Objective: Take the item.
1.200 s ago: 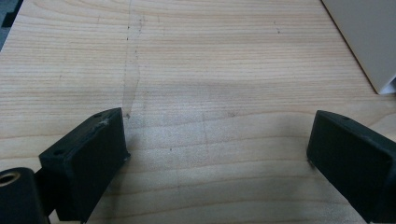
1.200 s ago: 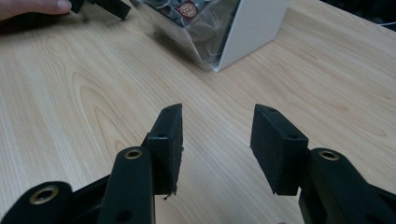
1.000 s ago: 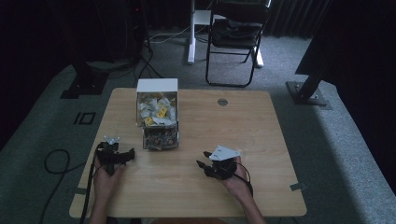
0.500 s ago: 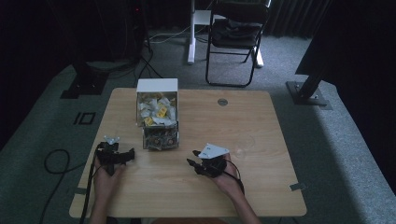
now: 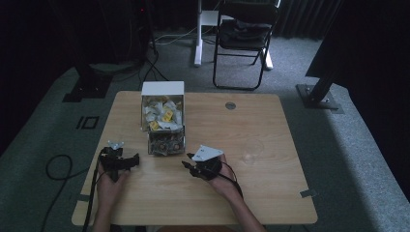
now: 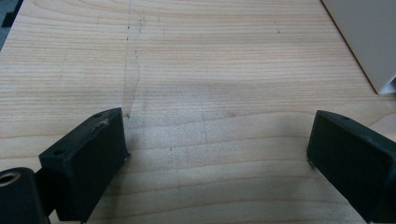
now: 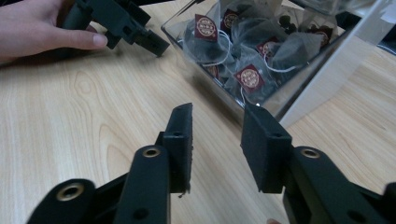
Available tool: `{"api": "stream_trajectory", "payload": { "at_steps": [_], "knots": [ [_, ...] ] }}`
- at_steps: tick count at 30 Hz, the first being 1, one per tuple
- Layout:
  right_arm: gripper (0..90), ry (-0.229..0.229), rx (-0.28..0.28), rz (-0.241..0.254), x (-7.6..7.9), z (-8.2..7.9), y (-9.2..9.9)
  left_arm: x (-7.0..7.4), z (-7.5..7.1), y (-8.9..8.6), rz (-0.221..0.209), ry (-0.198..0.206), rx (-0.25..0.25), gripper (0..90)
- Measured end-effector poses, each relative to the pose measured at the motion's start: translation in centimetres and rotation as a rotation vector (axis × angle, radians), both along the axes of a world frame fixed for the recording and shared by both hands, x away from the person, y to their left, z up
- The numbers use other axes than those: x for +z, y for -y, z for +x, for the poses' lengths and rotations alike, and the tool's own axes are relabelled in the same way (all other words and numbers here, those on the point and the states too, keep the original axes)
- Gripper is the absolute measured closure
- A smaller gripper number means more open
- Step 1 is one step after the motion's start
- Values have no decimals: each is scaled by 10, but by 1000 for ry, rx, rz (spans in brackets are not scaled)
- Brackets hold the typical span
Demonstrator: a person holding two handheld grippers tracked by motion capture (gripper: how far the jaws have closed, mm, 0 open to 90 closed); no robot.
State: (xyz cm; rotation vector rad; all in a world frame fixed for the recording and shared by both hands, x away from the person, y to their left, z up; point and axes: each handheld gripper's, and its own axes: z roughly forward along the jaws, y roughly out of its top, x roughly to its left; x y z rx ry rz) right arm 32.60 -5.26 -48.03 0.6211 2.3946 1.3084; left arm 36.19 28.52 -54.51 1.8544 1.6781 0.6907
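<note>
A clear box (image 5: 166, 141) of dark tea bags (image 7: 250, 77) stands against the front of a white box (image 5: 162, 108) of pale and yellow sachets. My right gripper (image 5: 191, 167) lies low on the table just right of the clear box. In the right gripper view its jaws (image 7: 217, 114) are open, with a narrow empty gap, and point at the clear box's near corner. My left gripper (image 5: 124, 162) rests on the table left of the boxes. Its jaws (image 6: 217, 128) are spread wide over bare wood, holding nothing.
The wooden table (image 5: 270, 145) carries a small round grommet (image 5: 230, 105) at the back. A folding chair (image 5: 244, 34) and stand bases sit on the floor beyond. A corner of the white box (image 6: 369, 42) shows at the right of the left gripper view.
My right gripper has slid left across the table, closer to the clear box. The left gripper has stayed where it was.
</note>
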Motion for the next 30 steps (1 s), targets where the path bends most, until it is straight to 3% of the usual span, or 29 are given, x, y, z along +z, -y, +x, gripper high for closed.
{"api": "stream_trajectory", "payload": {
  "at_steps": [14, 23, 30],
  "knots": [
    [604, 0, 47, 3, -3, 16, -32, 0, 0, 0, 0, 0, 0, 55],
    [597, 18, 52, -39, -6, 26, -47, 0, 0, 0, 0, 0, 0, 56],
    [603, 4, 66, -58, -9, 38, -55, 0, 0, 0, 0, 0, 0, 56]
  ]
}}
